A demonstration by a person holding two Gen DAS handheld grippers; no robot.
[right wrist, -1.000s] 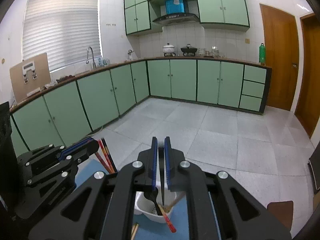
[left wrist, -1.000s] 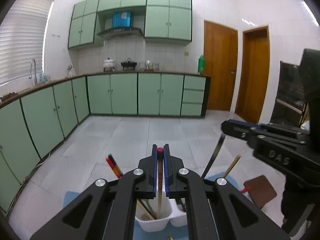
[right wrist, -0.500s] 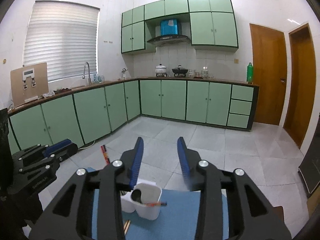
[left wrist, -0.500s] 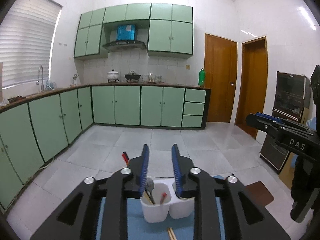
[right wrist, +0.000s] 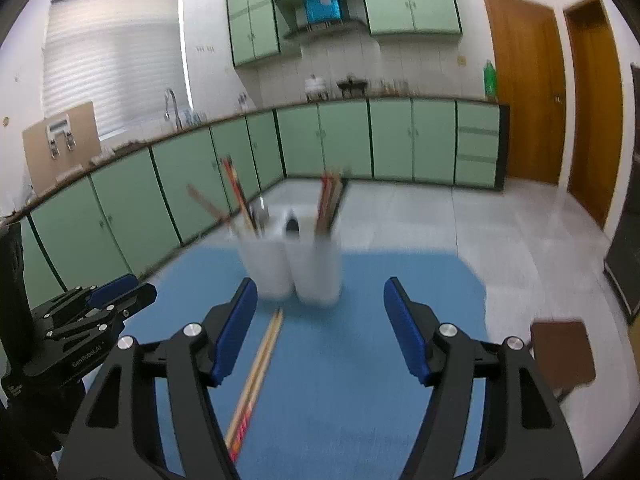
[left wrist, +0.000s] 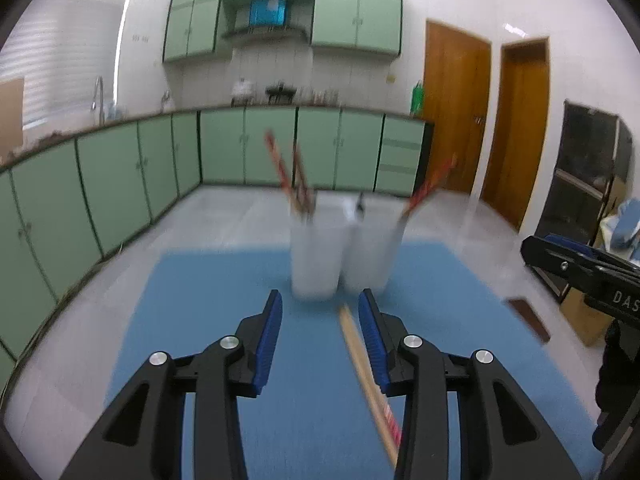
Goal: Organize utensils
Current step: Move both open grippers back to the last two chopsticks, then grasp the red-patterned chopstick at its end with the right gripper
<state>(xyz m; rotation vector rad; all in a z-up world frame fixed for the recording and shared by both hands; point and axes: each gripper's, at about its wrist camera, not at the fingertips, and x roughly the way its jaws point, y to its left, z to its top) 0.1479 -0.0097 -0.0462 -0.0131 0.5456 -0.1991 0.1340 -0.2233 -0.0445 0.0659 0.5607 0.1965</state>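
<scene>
A white two-cup utensil holder (left wrist: 340, 248) stands on a blue mat (left wrist: 208, 300) and holds chopsticks and dark utensils; it also shows in the right wrist view (right wrist: 292, 268). A pair of wooden chopsticks (left wrist: 368, 372) lies loose on the mat in front of it, also seen in the right wrist view (right wrist: 256, 368). My left gripper (left wrist: 320, 320) is open and empty, low over the mat, with the chopsticks by its right finger. My right gripper (right wrist: 320, 320) is wide open and empty, the chopsticks by its left finger. Both views are motion-blurred.
The mat (right wrist: 360, 360) lies on a pale table. A brown square coaster (right wrist: 560, 356) sits off the mat's right edge. Green kitchen cabinets (left wrist: 120, 184) run along the far walls. Each gripper shows at the edge of the other's view (left wrist: 584, 272) (right wrist: 84, 320).
Both grippers, shut on utensils over the holder a second ago, have opened, pulled back and dropped low over the mat. The holder now stands farther ahead, and the loose chopsticks lie between the fingers.
</scene>
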